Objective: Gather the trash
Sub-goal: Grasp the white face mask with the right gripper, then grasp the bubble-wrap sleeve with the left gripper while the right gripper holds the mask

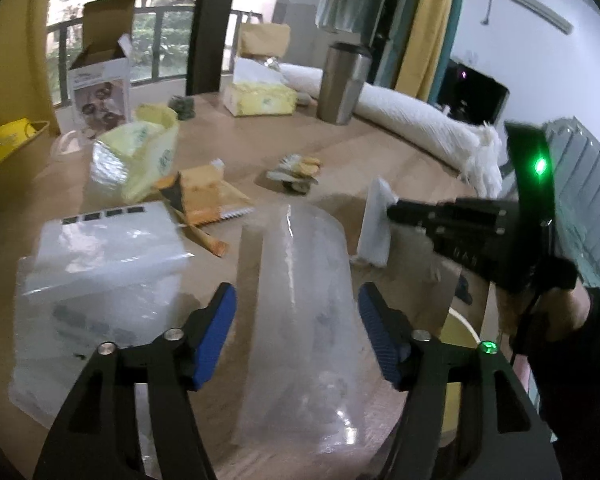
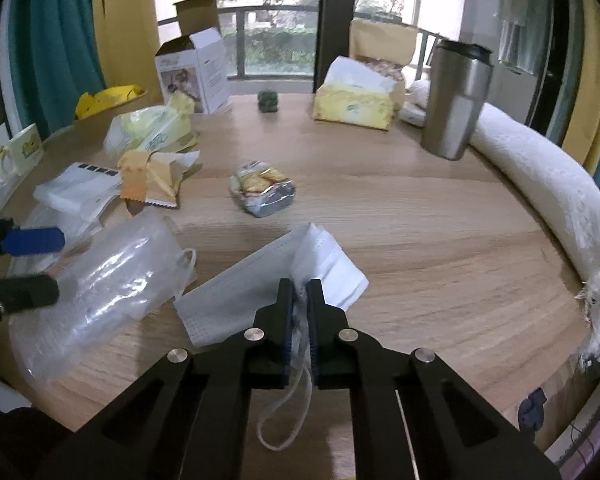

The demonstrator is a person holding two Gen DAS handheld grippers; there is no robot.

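Right gripper (image 2: 299,292) clamped on face mask (image 2: 260,292), left gripper (image 1: 298,312) open astride clear plastic bag (image 1: 300,300); snack wrappers (image 2: 262,188) remain on table (image 2: 440,240), collection barely begun.

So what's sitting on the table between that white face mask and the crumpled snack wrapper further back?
Nothing: in the right wrist view, bare wooden table separates the face mask from the snack wrapper.

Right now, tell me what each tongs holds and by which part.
Right tongs: shut on the white face mask, at its near edge by the ear loop. Left tongs: open around the clear plastic bag, holding nothing.
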